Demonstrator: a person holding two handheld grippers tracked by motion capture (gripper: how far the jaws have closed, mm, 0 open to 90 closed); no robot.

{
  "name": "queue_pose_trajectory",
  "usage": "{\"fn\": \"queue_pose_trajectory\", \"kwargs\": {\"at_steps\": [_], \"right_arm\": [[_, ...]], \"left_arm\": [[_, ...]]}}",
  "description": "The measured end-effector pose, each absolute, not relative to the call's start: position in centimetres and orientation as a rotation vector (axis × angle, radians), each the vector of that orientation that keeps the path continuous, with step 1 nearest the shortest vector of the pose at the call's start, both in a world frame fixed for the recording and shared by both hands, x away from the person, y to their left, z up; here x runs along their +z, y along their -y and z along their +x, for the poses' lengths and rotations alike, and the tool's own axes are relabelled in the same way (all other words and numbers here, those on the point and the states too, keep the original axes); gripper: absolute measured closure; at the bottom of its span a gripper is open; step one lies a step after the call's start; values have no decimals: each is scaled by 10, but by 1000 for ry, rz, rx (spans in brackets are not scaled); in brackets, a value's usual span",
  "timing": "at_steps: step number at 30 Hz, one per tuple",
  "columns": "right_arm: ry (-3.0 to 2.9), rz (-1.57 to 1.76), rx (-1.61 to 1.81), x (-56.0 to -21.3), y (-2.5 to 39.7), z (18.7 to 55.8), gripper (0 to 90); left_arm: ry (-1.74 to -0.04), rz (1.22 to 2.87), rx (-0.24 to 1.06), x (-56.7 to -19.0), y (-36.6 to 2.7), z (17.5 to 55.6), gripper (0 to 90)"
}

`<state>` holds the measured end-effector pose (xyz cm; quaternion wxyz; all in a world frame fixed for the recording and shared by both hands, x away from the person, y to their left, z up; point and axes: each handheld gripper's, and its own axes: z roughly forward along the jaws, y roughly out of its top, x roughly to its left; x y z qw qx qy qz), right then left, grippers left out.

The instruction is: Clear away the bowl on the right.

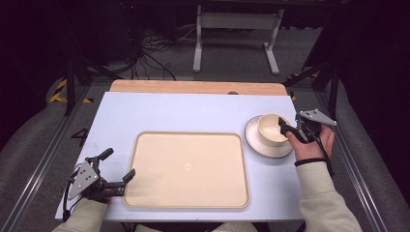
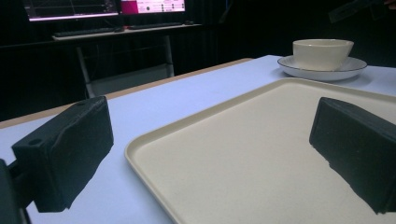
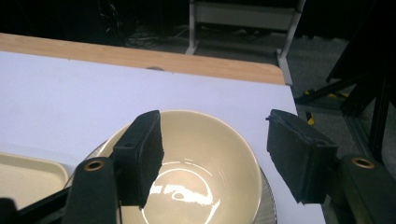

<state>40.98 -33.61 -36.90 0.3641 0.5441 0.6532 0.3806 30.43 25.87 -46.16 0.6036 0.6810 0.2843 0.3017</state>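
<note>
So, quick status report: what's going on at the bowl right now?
Right gripper open, straddling bowl rim. Bowl on saucer, not gripped. Left gripper open at tray corner. Nothing in the way.

Dark room. Grey carpet floor (image 1: 232,53) beyond the tabletop (image 1: 183,111); white metal stand (image 1: 237,29) behind it, tangled cables (image 1: 150,53) left of stand.

1. The left gripper (image 1: 117,165) sits low near the person's side, jaws spread wide and level, forearm coming in from below.
2. The right gripper (image 1: 285,126) is held farther forward, jaws parted, wrist bent inward.
</note>
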Motion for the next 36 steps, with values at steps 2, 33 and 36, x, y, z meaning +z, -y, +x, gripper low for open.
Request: {"fn": "queue_pose_trajectory", "kwargs": {"at_steps": [2, 33, 36], "right_arm": [[-1695, 1447, 963, -370, 338, 414, 383], [-1929, 1817, 721, -386, 361, 463, 546], [-1939, 1844, 716, -389, 364, 465, 575]], "left_arm": [[-656, 1576, 698, -462, -259, 304, 1], [-656, 1578, 697, -462, -259, 304, 1], [-656, 1580, 696, -461, -259, 304, 1]]}}
